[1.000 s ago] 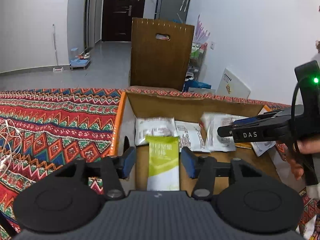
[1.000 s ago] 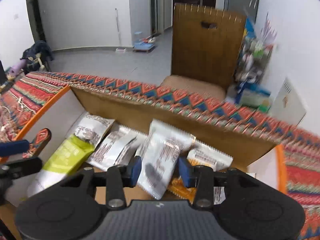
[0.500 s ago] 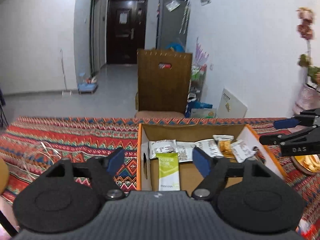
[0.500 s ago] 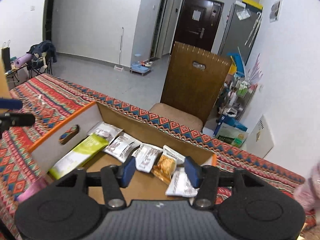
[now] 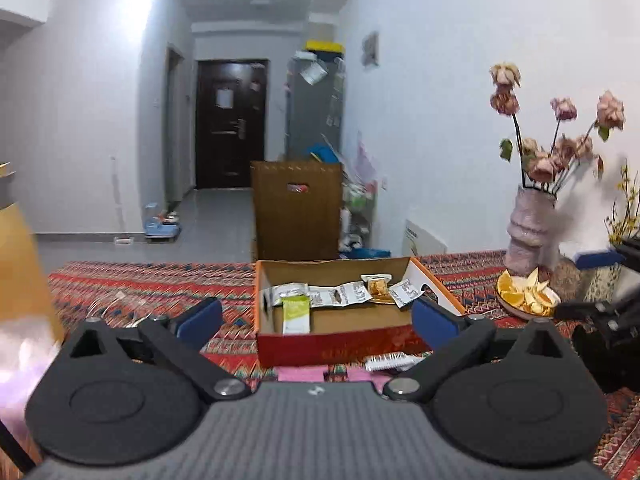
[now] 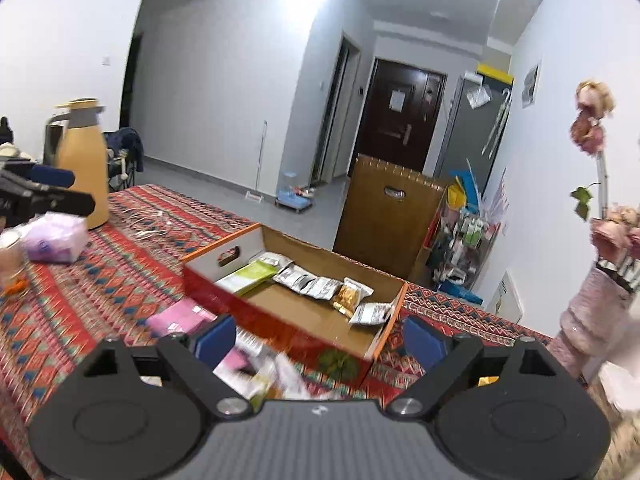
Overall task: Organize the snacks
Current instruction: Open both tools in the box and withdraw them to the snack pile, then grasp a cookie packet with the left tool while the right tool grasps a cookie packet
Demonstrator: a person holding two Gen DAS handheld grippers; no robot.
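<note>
An orange-rimmed cardboard box [image 5: 336,344] [image 6: 288,316] sits on the patterned tablecloth. Inside lie a green packet [image 5: 296,314] [image 6: 248,276], several white packets [image 5: 340,294] [image 6: 308,282] and an orange snack packet [image 5: 378,288] [image 6: 348,296]. Loose packets lie on the cloth in front of the box: a pink one [image 5: 300,374] [image 6: 180,320] and a white one [image 5: 390,360]. My left gripper [image 5: 316,318] is wide open and empty, well back from the box. My right gripper [image 6: 320,338] is wide open and empty above the loose packets.
A plate of orange slices [image 5: 526,300] and a vase of dried roses [image 5: 530,232] stand right of the box. A tan thermos jug [image 6: 84,164] and a pink tissue pack [image 6: 56,238] stand on the left. A white cable [image 6: 152,226] lies on the cloth.
Both grippers have pulled back and up, out of the box, and opened wider. The packets they held over the box now lie inside it.
</note>
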